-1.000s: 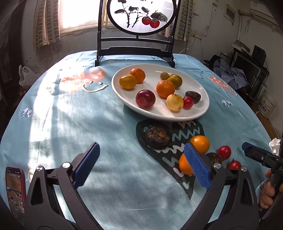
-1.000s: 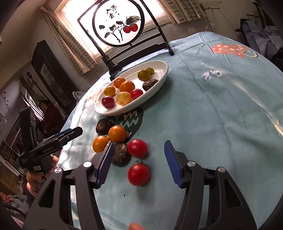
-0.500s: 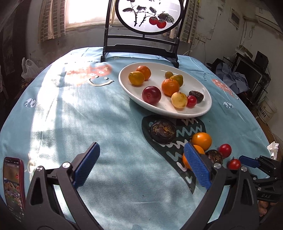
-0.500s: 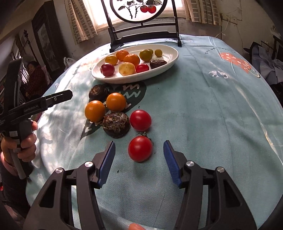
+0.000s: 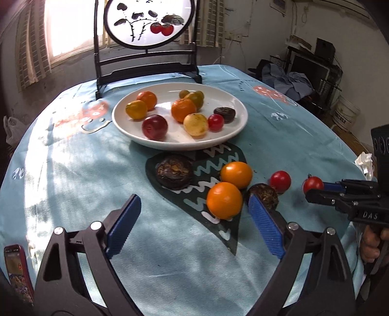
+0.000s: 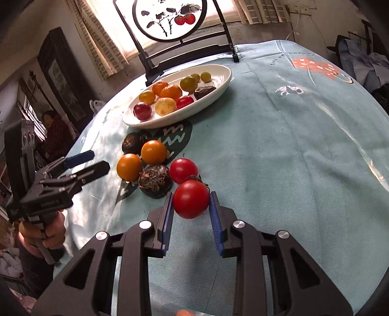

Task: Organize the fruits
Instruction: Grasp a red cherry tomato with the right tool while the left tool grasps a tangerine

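Teal-clothed table bearing white plate, loose fruit, phone.

Lived-in home dining room: round table under a blue cartoon-print tablecloth, painted persimmon screen at twelve o'clock before a curtained window, cluttered shelves at two o'clock.

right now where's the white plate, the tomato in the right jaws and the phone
white plate (image 5: 237,108), left wrist view, bare right rim
tomato (image 6: 191,198), right wrist view, middle of its red skin
phone (image 5: 17,269), left wrist view, its screen
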`<state>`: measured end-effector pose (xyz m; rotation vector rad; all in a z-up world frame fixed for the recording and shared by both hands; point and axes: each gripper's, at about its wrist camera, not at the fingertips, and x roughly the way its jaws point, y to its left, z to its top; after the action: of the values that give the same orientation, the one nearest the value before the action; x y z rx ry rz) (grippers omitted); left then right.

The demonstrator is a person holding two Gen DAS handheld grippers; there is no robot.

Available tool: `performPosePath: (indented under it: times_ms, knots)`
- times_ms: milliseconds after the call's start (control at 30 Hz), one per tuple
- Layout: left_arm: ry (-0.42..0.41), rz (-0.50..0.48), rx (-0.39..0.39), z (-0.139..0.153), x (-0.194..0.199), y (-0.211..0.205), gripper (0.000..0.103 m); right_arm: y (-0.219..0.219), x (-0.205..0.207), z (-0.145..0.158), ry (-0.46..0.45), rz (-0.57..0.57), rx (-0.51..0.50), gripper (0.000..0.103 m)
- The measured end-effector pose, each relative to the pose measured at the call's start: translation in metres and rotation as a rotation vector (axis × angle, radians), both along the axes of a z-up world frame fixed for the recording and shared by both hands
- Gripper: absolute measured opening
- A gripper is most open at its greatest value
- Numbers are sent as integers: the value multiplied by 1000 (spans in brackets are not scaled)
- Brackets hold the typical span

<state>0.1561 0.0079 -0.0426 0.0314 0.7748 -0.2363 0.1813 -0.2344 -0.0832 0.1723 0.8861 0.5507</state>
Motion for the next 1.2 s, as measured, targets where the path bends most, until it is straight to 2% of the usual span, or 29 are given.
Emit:
performPosePath:
  times_ms: [67, 100, 167, 200, 367, 533, 600, 667, 767, 1000, 1200]
  knots:
    - [9, -32, 10, -3, 1, -7, 75, -3, 0, 1, 1, -4, 24, 29]
    - [20, -41, 7, -4, 3, -9, 72, -4, 0, 2, 3, -6, 29, 29]
    - [50, -52, -11, -9, 8, -10, 54, -4, 0, 2, 4, -5, 35, 29]
    - [64, -58, -24, -11, 11, -10, 52, -4, 0, 3, 3, -5, 36, 29]
    - [91, -76, -70, -14, 18, -13, 50, -6, 0, 2, 10, -2, 52, 29]
    - [123, -90, -67, -20, 23, -21, 49, -8, 0, 1, 11, 0, 68, 29]
    - [133, -93, -66, -22, 25, -23, 47, -8, 0, 2, 10, -2, 71, 29]
    - [143, -95, -67, -24, 26, -25, 41, -9, 0, 1, 9, 0, 80, 29]
    - [161, -86, -74, -29, 28, -22, 38, -10, 0, 1, 15, 8, 93, 29]
    - [167, -77, -105, -27, 28, -16, 38, -11, 1, 0, 23, 14, 105, 29]
    - [130, -77, -150, -16, 22, -11, 38, -10, 0, 0, 19, 18, 100, 29]
